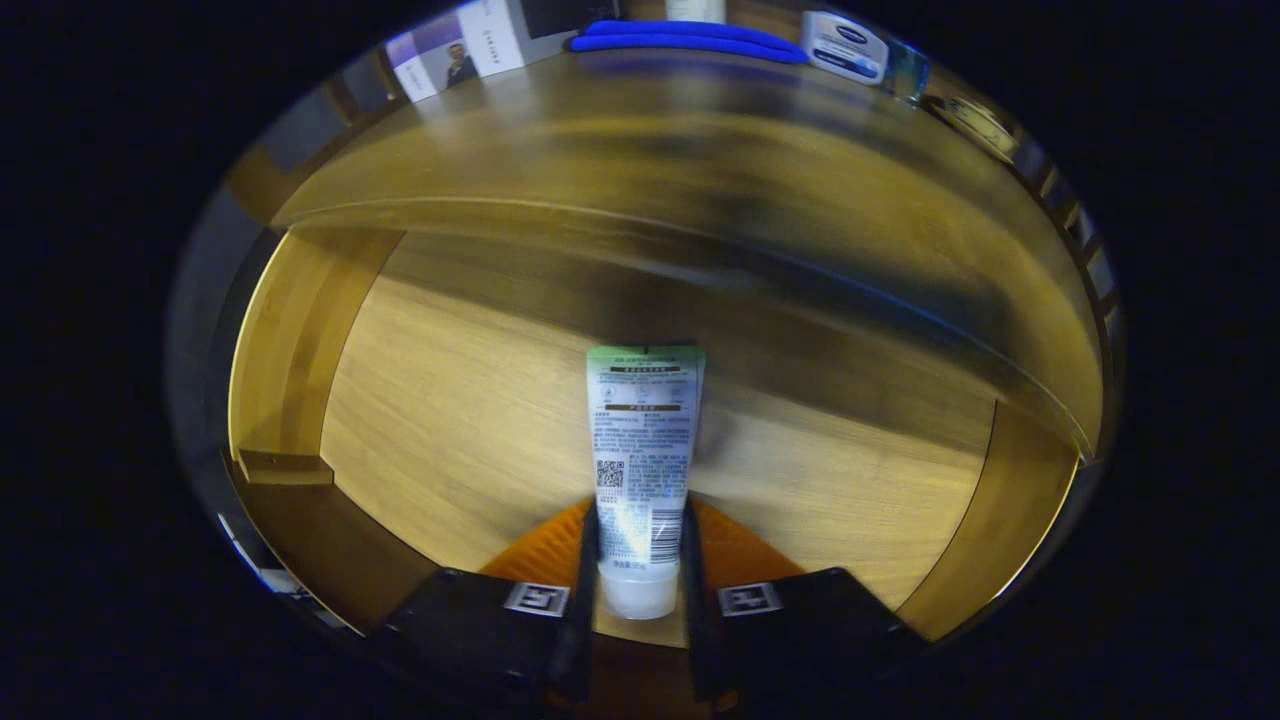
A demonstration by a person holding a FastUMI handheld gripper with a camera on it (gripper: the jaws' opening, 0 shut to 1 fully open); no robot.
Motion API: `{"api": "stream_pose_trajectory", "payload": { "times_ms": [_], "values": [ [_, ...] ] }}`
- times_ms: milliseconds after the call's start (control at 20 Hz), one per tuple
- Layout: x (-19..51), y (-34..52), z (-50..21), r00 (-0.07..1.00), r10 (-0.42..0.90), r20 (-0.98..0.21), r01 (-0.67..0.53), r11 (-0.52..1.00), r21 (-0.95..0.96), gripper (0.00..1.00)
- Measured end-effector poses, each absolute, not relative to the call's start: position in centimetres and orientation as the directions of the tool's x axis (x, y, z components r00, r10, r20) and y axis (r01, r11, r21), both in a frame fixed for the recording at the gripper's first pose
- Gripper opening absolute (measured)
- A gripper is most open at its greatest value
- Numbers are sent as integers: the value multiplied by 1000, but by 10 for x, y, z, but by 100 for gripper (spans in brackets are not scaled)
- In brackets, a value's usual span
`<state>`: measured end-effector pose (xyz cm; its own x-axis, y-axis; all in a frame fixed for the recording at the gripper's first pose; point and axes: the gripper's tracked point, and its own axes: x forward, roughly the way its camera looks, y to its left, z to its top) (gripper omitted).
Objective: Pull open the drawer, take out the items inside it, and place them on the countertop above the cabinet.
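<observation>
A white tube [641,460] with a green top end and a white cap stands lengthwise between my fingers, cap toward me. My gripper [640,555] is shut on the tube near its cap end, both fingers pressing its sides. Below and beyond the tube lies the open wooden drawer [450,420], its floor bare around the tube. The countertop [650,140] of the cabinet stretches above the drawer's far edge, blurred by motion.
On the far side of the countertop rest a flat blue object [690,40] and a white bottle with a blue label [845,45]. A book or box with a printed cover [455,55] leans at the back left. The drawer's side walls [290,340] rise on both sides.
</observation>
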<state>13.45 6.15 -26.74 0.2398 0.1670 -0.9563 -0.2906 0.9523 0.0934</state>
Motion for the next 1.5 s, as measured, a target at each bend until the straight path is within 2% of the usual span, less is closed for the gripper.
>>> {"api": "stream_pose_trajectory", "payload": {
  "times_ms": [50,300,950,1250,1500],
  "values": [
    [136,64,-263,261,178,-949,-306,947,94,39],
    [129,69,-258,289,196,-937,-385,920,73,39],
    [108,85,-189,389,305,-869,-492,867,84,39],
    [112,90,-157,424,365,-829,-492,861,127,38],
    [138,77,-124,487,374,-789,-439,886,149,39]
  ]
}}
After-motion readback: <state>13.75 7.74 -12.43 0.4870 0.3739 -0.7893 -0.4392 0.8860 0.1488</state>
